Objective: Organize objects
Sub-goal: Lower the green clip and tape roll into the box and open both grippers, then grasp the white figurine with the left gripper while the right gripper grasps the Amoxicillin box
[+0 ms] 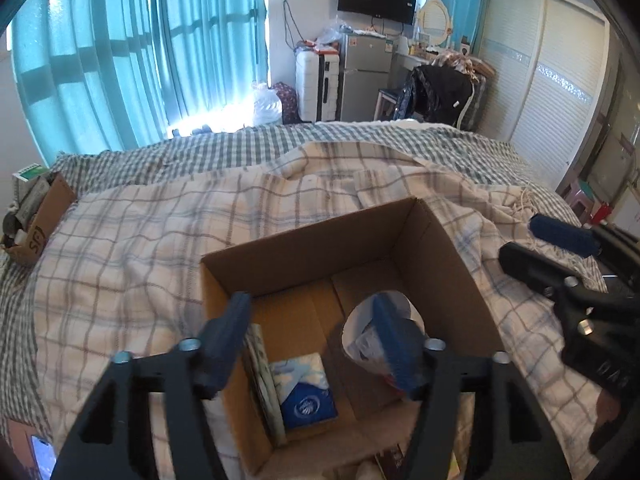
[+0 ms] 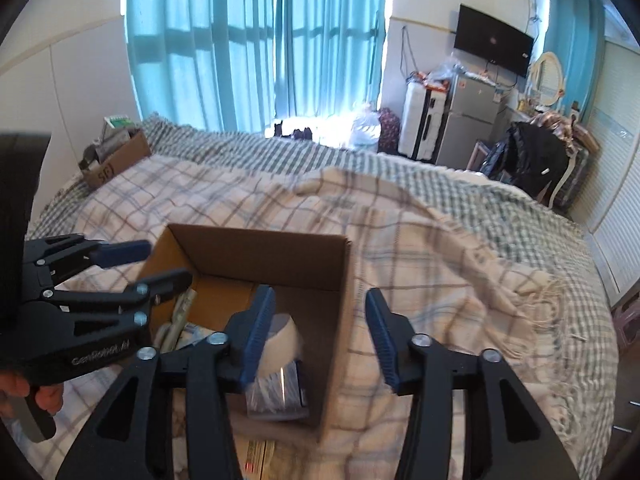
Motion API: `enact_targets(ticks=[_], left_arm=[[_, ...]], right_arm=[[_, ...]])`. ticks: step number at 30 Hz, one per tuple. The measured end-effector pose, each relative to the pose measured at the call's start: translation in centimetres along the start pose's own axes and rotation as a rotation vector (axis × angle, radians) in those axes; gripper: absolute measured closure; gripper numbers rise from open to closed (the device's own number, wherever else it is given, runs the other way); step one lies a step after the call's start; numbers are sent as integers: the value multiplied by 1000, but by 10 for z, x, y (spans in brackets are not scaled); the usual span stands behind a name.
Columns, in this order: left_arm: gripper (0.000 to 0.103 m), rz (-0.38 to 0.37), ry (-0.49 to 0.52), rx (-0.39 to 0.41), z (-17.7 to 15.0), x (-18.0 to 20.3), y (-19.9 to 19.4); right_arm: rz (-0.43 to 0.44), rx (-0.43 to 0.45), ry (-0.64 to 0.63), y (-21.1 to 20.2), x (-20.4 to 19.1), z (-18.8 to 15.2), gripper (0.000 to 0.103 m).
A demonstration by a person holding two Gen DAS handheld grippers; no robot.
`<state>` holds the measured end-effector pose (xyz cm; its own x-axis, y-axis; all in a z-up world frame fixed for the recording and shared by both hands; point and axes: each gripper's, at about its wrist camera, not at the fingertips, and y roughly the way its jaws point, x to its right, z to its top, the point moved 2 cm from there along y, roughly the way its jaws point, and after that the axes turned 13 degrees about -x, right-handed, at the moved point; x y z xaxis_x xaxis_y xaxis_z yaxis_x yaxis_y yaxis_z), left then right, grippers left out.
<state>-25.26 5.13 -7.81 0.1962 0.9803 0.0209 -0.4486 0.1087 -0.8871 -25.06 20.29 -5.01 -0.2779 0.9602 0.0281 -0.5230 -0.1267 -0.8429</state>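
An open cardboard box [image 1: 436, 252] sits on the checked blanket in front of both grippers; it also shows in the right wrist view [image 2: 256, 256]. Inside lie a blue and white tissue pack [image 1: 306, 392], a flat item standing along the left wall [image 1: 262, 376] and a white paper cup holding a wrapped packet [image 1: 360, 336]; the cup also shows in the right wrist view [image 2: 286, 340]. My left gripper [image 1: 312, 328] is open and empty above the box. My right gripper [image 2: 320, 320] is open and empty over the box's right wall.
A second cardboard box [image 1: 44, 220] full of items stands at the bed's far left; it also shows in the right wrist view [image 2: 116, 160]. The bed is covered by a checked blanket [image 1: 160, 232]. A fridge, suitcase and chair stand beyond the bed. A phone [image 1: 42, 456] lies at the near left.
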Motion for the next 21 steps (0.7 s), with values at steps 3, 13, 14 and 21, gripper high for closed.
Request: enact_targets(ticks=[3,13,14,21], left_arm=[[25,45,1,-6,-17,-2,-15],[22,35,-80,14,-91,-13,-52],[21,42,-84,15,-100,-14,-52],[21,89,-105,-40,-145,-18,-14]], right_arm=[[-15,38,-9,-34,2,-12,36],[-73,96,-54,-102,-24,-69,22],[-79,95,-58,-102,-29,-77,22],[-52,22,-48,-69,-52,-126,22]])
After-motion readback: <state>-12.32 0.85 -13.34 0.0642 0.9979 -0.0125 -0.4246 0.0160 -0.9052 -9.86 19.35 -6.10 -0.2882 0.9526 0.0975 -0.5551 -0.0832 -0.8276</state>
